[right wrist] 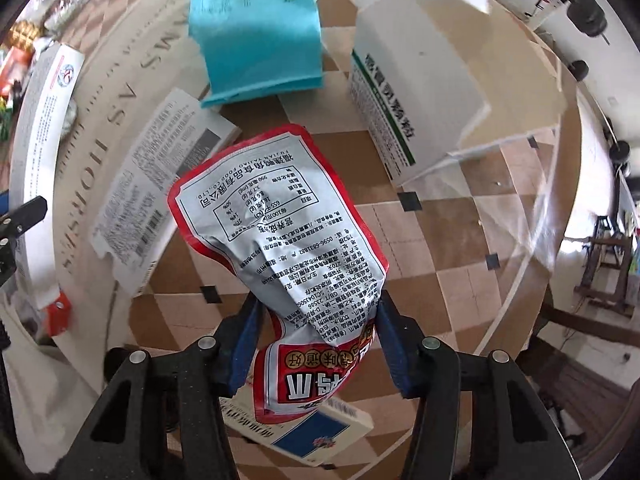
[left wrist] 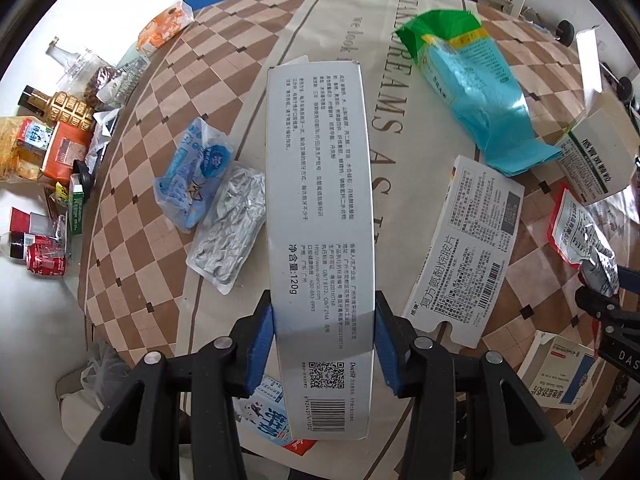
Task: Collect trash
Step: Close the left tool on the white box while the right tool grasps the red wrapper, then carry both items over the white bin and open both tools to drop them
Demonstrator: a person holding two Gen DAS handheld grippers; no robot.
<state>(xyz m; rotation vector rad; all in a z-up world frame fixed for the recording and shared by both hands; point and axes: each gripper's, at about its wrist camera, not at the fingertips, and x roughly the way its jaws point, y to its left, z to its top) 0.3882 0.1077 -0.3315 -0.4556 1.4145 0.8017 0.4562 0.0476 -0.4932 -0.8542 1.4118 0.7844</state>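
We've got the left gripper clamped across a long grey carton and the right gripper pinching a crumpled red-edged pouch, both lifted clear of the worktop for binning, with other wrappers scattered toward its edges.

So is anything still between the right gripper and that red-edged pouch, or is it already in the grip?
Nothing visible stands between them. The right gripper has its blue pads pressed on the crumpled red-edged pouch, pinching its lower part. The left gripper likewise clamps the long grey carton. No bin is in view.
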